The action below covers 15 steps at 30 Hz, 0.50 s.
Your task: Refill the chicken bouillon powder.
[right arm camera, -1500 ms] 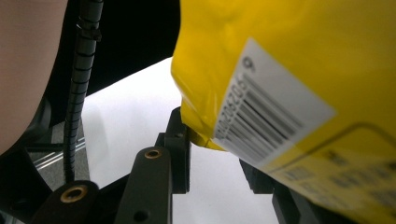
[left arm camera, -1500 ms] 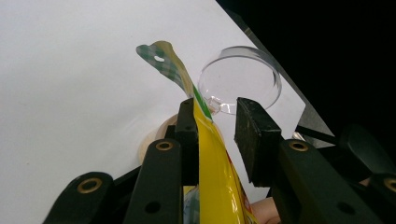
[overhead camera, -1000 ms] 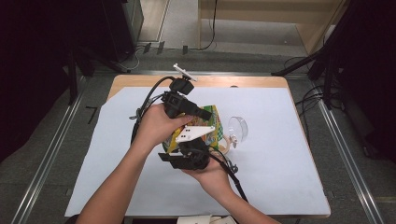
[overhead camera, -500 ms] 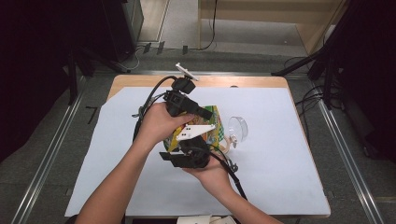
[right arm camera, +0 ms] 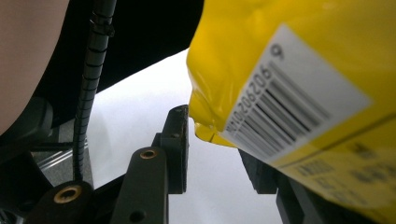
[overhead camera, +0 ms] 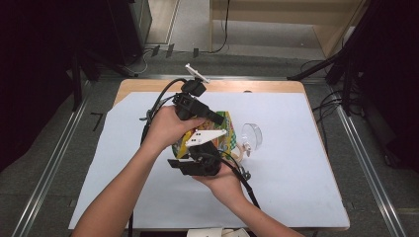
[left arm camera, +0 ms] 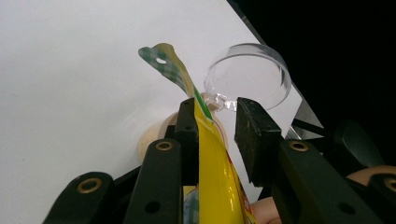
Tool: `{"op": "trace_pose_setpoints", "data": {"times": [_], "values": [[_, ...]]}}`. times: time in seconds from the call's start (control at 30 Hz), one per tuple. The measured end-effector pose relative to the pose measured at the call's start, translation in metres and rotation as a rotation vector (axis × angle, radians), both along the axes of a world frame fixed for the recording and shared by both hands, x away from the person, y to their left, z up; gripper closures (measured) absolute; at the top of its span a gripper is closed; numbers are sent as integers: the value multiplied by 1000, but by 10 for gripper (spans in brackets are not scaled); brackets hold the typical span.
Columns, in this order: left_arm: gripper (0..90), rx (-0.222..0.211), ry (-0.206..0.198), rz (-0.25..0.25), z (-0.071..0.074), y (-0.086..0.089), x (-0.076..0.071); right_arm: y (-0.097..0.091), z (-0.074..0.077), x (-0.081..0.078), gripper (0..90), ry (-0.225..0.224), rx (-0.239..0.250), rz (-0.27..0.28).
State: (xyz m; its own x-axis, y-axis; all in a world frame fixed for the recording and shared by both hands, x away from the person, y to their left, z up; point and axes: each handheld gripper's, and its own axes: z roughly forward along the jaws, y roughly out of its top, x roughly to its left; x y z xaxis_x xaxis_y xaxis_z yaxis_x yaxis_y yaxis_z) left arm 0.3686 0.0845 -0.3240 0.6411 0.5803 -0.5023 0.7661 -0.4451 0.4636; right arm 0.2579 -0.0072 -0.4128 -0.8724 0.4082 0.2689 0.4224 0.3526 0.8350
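The left gripper (left arm camera: 215, 135) has its jaws apart around the top seal of the glossy yellow snack bag (left arm camera: 212, 154); the bag lies against one pad, the other stands clear. The right gripper (right arm camera: 219, 149) is also unclenched at the bag's barcoded corner. Since the earlier frames hardly anything has shifted. The bag hangs just beside the clear plastic cup (overhead camera: 252, 136), probably mid-regrip before tearing.
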Motion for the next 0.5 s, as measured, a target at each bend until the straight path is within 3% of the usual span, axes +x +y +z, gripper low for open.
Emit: {"op": "trace_pose_setpoints", "data": {"times": [0.27,0.5], "values": [[716,2,3,1,2,0,1,0,2,0,640,-18,3,-2],[721,-2,32,-3,1,0,6,0,4,0,647,-8,-2,0]]}}
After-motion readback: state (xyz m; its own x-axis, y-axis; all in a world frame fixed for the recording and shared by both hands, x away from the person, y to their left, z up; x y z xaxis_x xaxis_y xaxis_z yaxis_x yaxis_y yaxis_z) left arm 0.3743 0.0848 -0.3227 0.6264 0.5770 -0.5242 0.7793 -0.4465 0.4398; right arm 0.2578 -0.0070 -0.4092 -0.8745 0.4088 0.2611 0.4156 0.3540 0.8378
